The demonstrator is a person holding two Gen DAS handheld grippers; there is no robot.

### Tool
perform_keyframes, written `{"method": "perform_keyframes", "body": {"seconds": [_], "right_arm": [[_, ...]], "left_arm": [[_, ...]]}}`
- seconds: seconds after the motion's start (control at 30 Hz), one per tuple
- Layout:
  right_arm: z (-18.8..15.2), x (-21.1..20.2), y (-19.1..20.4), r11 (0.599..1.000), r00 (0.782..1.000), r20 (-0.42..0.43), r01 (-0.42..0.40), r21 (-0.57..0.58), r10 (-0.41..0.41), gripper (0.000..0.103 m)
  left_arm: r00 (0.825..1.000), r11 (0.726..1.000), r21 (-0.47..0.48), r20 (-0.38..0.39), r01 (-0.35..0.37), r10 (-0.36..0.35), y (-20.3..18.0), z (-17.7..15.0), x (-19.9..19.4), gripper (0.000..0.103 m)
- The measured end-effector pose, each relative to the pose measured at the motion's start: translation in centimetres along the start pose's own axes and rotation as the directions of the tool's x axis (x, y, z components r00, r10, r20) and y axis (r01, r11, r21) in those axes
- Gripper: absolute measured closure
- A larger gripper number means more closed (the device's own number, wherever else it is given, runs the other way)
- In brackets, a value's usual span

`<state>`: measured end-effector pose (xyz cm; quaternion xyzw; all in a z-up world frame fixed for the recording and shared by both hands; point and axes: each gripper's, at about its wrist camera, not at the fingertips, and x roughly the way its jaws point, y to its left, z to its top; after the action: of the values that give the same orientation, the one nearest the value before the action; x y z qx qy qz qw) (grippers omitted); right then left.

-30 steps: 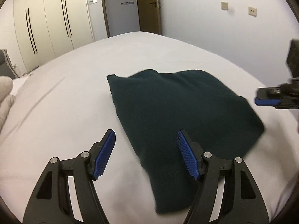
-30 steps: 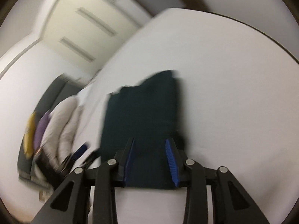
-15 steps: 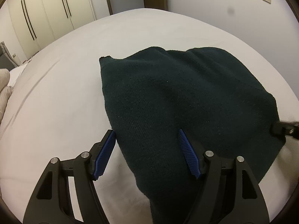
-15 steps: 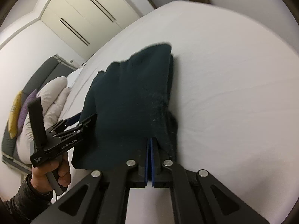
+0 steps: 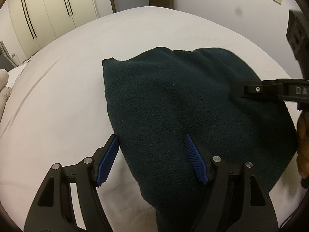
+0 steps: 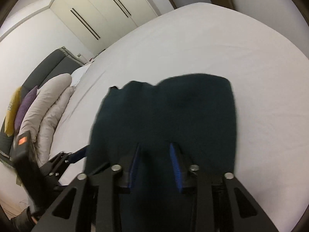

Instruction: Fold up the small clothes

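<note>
Half a second ago the right gripper (image 6: pixel 154 166) had its jaws pressed together on the near hem of the cloth (image 5: pixel 183 112); now its 2 blue pads stand apart, with dark fabric lying between and below them, gripping nothing. In the left wrist view the right gripper (image 5: pixel 239 92) has come in from the right edge and now reaches over the cloth's right side. The left gripper (image 5: pixel 152 160) has hardly shifted: jaws wide open, left pad just beside the cloth's left edge over bare sheet, right pad over the fabric, holding nothing.

The cloth is a dark green knit, folded into a rough rectangle on the bed (image 5: pixel 58 96). Its far edge is wavy, with 1 small corner poking out at the far left and a soft hump in the middle. The near end hangs toward the left gripper and narrows to a point below it. In the right wrist view the cloth (image 6: pixel 173 116) is blurred.

To the left of the cloth lies a broad stretch of white sheet with a few long creases, reaching pale pillows (image 6: pixel 50 104) and a grey headboard (image 6: pixel 50 63). Beyond the cloth the sheet runs on to the bed's far edge, with wardrobes (image 5: pixel 48 13) behind. On the right there is bare sheet before the wall.
</note>
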<state>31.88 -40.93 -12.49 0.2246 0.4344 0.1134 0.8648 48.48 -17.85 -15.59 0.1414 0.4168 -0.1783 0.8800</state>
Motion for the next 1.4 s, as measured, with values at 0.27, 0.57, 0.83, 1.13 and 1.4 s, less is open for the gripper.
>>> {"method": "perform_keyframes", "body": {"seconds": [0.27, 0.57, 0.83, 1.13, 1.4], "right_arm": [[-1.1, -4.7, -5.2, 0.982, 0.989, 0.113, 0.078, 0.171, -0.098, 0.052], [-2.6, -7.3, -5.7, 0.980, 0.994, 0.096, 0.023, 0.195, -0.042, 0.037], [-2.6, -3.0, -5.8, 0.981, 1.000, -0.023, -0.014, 0.195, 0.019, 0.034], [-1.6, -0.3, -5.8, 0.971, 0.992, -0.070, -0.085, 0.222, 0.103, 0.055], [-2.4, 0.7, -6.4, 0.960, 0.987, -0.040, -0.140, 0.241, 0.154, 0.073]], "left_arm": [[0.988, 0.968, -0.200, 0.067, 0.150, -0.139, 4.8, 0.1, -2.9, 0.028], [0.968, 0.889, -0.386, 0.055, 0.246, -0.244, 9.4, -0.3, -0.9, 0.020], [0.944, 0.824, -0.474, 0.051, 0.311, -0.327, 10.8, -0.5, 1.5, 0.008], [0.927, 0.804, -0.496, 0.003, 0.327, -0.375, 9.8, 0.0, 4.4, 0.006], [0.895, 0.792, -0.475, -0.019, 0.384, -0.446, 7.6, 1.4, 4.7, 0.053]]}}
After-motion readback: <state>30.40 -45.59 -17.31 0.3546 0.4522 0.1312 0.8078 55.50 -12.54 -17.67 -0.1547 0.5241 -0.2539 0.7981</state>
